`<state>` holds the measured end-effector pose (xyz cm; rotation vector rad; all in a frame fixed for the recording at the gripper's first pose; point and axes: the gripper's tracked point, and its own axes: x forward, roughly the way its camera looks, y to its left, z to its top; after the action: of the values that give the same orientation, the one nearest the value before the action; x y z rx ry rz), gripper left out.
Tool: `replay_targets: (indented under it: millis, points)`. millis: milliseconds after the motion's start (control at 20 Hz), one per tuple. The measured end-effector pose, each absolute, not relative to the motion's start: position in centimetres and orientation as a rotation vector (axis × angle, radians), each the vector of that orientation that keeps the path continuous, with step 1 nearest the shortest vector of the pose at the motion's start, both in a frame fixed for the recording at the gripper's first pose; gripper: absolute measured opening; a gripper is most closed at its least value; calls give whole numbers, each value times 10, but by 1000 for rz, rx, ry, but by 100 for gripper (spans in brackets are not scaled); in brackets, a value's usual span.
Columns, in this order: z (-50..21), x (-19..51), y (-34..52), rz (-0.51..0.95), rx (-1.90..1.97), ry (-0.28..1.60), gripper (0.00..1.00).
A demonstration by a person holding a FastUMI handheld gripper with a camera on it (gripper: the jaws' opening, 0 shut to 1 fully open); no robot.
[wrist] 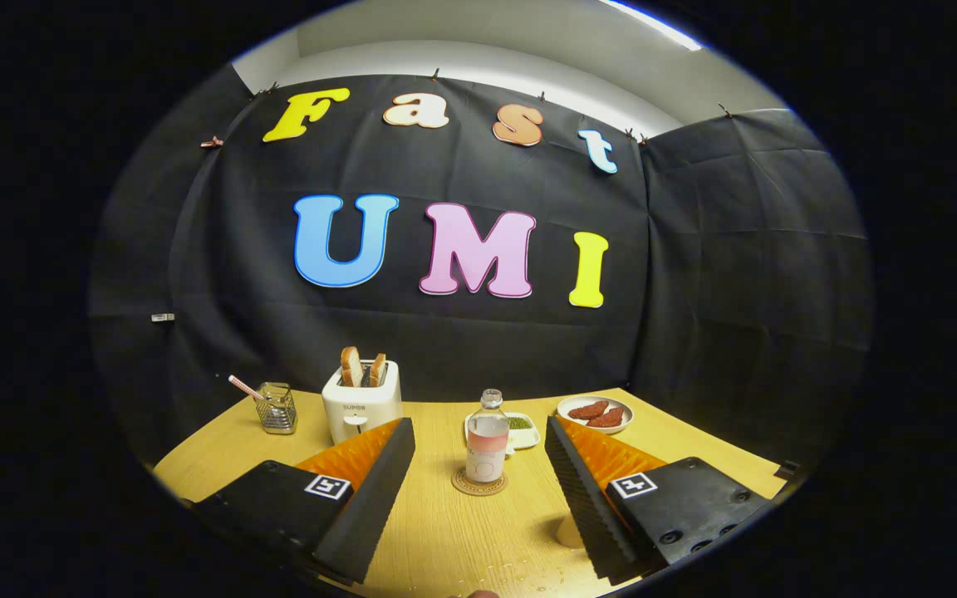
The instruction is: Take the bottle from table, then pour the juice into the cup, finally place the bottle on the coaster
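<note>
Your tool (478, 440) is spread wide with nothing between its fingers. The bottle (487, 438) stands upright just ahead of them, centred in the gap and touched by neither finger. It sits on the round coaster (478, 486), and pink liquid fills it part way.

The wooden surface (453, 531) runs forward from under your tool to the black cloth wall (462, 340). Just behind the bottle lies a small white dish (524, 430) with something green in it. Beyond your right finger is a white plate (595, 413) with reddish pieces of food. Beyond your left finger a white toaster (361, 403) holds two slices of bread, and further left stands a glass jar (277, 409) with a straw. A pale object (568, 531) shows low beside your right finger, mostly hidden, so you cannot tell what it is. Above the cloth you can see a light ceiling (528, 41) with a strip lamp.
</note>
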<state>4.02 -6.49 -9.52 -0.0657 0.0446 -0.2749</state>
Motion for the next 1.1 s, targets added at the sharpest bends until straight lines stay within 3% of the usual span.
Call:
replay_targets:
  millis: [300,1100]
  points:
    - [-60,27,-66,-214,-3,15,97]
    - [-52,20,-63,-206,-1,37,97]
